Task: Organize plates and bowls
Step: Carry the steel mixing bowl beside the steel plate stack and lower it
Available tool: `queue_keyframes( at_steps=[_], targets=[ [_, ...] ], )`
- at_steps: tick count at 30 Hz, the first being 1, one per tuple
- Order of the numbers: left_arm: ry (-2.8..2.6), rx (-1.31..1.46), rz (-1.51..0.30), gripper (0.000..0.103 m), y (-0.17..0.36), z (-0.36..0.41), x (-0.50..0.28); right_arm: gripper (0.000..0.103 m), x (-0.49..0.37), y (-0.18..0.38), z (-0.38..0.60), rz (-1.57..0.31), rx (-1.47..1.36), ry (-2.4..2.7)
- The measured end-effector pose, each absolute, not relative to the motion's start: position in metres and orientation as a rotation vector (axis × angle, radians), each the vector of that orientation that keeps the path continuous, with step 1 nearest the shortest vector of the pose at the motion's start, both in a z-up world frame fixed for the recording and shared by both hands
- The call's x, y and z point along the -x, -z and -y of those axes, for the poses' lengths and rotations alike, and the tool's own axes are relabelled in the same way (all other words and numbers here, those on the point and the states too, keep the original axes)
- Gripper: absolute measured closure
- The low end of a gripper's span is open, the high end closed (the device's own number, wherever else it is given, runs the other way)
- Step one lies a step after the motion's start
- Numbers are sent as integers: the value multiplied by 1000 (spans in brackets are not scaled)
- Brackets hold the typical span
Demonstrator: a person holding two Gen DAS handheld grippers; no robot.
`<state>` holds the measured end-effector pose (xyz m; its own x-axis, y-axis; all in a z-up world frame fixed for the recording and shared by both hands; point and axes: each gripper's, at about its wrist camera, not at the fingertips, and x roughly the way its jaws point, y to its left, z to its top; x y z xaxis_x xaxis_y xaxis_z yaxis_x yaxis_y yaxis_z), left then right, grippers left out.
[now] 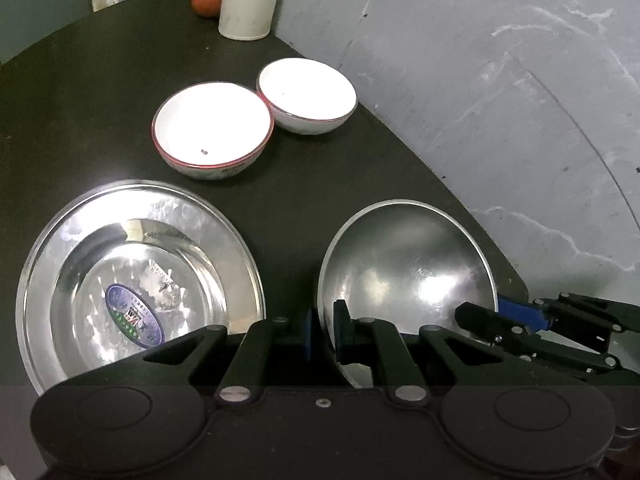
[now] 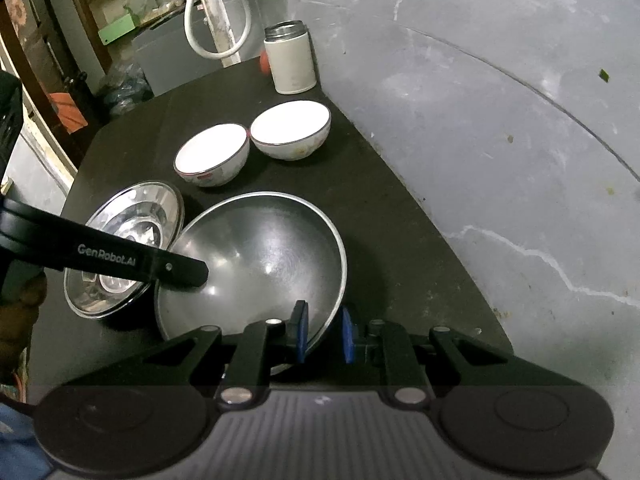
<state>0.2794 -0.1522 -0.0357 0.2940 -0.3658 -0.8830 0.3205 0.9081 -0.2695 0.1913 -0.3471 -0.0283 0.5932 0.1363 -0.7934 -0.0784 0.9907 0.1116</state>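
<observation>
Both grippers pinch the rim of the steel bowl [image 2: 256, 264] near the table's [image 1: 100, 92] right edge: the left gripper [image 1: 323, 332] on one side, the right gripper [image 2: 325, 334] on the other. The thin, slippery rim could slide out; the bowl may then fall off that edge.

polished steel plate [image 1: 140, 280], duller brushed metal bowl [image 1: 408, 264], two glossy white ceramic bowls [image 1: 212, 128], matt dark tabletop [image 1: 100, 100]
</observation>
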Motion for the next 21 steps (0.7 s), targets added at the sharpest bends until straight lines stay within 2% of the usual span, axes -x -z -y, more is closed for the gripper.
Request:
queue_keyframes(
  at_steps=[12, 21],
  targets=[
    [458, 42, -1199, 91, 37, 151, -280, 82, -195, 28, 346, -929, -66, -127],
    [439, 35, -1179, 85, 31, 149, -282, 78, -199, 26, 346, -920, -58, -120]
  ],
)
